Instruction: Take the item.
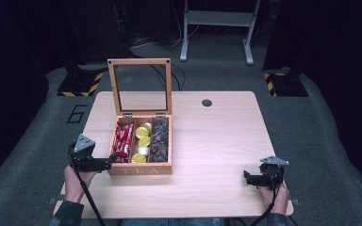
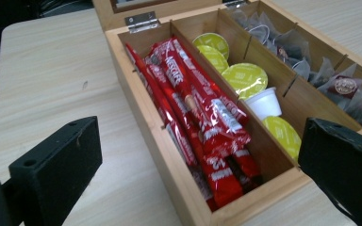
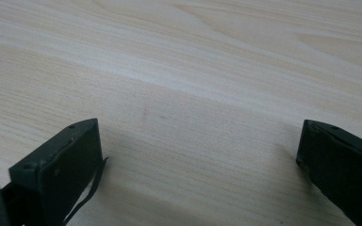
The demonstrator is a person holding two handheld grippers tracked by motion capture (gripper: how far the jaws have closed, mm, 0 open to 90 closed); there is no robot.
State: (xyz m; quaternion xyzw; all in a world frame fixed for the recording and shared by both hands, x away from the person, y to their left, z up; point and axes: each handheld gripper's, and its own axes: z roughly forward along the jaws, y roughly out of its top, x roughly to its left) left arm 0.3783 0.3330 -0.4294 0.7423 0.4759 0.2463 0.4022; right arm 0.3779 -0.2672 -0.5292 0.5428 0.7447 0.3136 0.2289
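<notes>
At the table's [image 1: 217, 141] near right corner the right gripper [image 1: 257, 179] rests low, jaws wide, holding nothing. At the near left edge the left gripper [image 1: 109, 160], jaws wide and empty, sits at the wooden box's [image 1: 141, 169] front left corner. To lift a red packet [image 2: 202, 117], probably the aim, drop one jaw each side across its width. The packets fill the left compartment, long axis running front to hinge. The lid [image 1: 140, 84] stands open.

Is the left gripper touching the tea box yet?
Cannot tell. High view puts the left gripper at the tea box corner; left gripper view shows open jaws straddling it, contact unclear.
</notes>
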